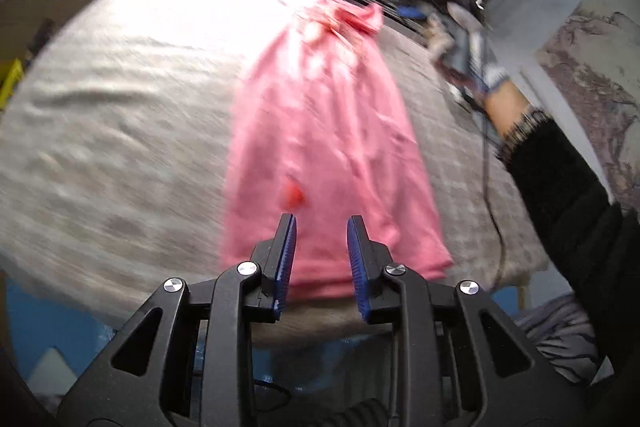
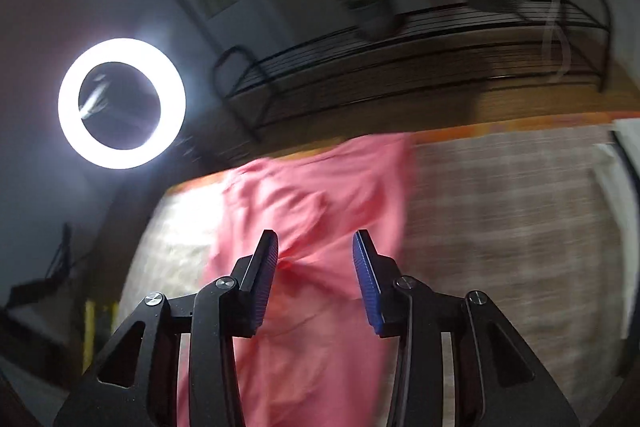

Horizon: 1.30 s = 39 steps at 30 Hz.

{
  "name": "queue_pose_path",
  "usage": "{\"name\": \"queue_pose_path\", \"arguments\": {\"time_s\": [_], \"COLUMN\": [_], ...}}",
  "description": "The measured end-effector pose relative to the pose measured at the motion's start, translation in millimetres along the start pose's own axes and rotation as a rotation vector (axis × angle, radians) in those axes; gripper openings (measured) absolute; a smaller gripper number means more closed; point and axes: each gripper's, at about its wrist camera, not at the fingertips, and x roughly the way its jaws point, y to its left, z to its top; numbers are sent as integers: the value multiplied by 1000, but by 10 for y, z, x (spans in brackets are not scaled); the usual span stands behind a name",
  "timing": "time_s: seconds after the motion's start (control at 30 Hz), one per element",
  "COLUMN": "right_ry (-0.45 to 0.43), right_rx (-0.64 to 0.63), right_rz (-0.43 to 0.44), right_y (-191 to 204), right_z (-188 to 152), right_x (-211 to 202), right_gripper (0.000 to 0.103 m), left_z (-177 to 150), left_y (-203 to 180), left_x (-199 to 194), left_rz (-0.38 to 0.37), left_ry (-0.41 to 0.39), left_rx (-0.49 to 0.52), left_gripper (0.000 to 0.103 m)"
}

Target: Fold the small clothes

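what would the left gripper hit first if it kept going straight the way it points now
Most likely the pink cloth garment spread on the beige textured table cover. The open left gripper aims down at the garment's near end, with nothing seen between; how far off it is stays unclear in the blur.

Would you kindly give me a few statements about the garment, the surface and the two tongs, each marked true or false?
1. The garment is pink. True.
2. It lies on a pale textured cloth covering the surface. True.
3. The left tongs are clamped on the garment. False: their pads stand apart with nothing gripped.
4. The right tongs are open over the garment. True.
5. The garment is rolled into a ball. False: it lies stretched out in a long strip.
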Motion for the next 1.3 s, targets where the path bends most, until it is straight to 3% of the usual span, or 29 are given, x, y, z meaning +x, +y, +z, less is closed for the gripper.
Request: {"name": "queue_pose_path", "arguments": {"time_s": [0.1, 0.23, 0.37, 0.43, 0.47, 0.73, 1.03, 1.17, 1.23, 1.3], "right_ry": [35, 91, 151, 166, 172, 120, 147, 199, 218, 170], "right_rx": [46, 9, -12, -29, -30, -26, 15, 45, 53, 25], "right_rz": [-8, -102, -130, -130, -121, -4, 2, 57, 80, 72], "right_y": [-179, -145, -178, -172, -165, 179, 517, 520, 517, 544], "right_z": [33, 47, 24, 18, 25, 313, 439, 413, 436, 454], "right_x": [81, 319, 538, 610, 638, 634, 1346, 1568, 1523, 1246], "right_gripper": [40, 40, 40, 25, 0, 0, 0, 7, 9, 11], "left_z": [306, 510, 530, 532, 514, 562, 574, 574, 571, 562], "left_y": [235, 431, 481, 472, 449, 497, 601, 629, 631, 636], "left_x": [-128, -264, -238, -215, -224, -231, -129, -108, -123, -144], "left_rz": [43, 78, 58, 58, 56, 44, 59, 69, 79, 79], "left_ry": [-48, -146, -139, -125, -123, -141, -116, -106, -112, -113], "left_rx": [-39, -95, -113, -103, -104, -134, -165, -168, -158, -152], "left_gripper": [25, 25, 25, 25, 25, 25, 25, 25, 25, 25]}}
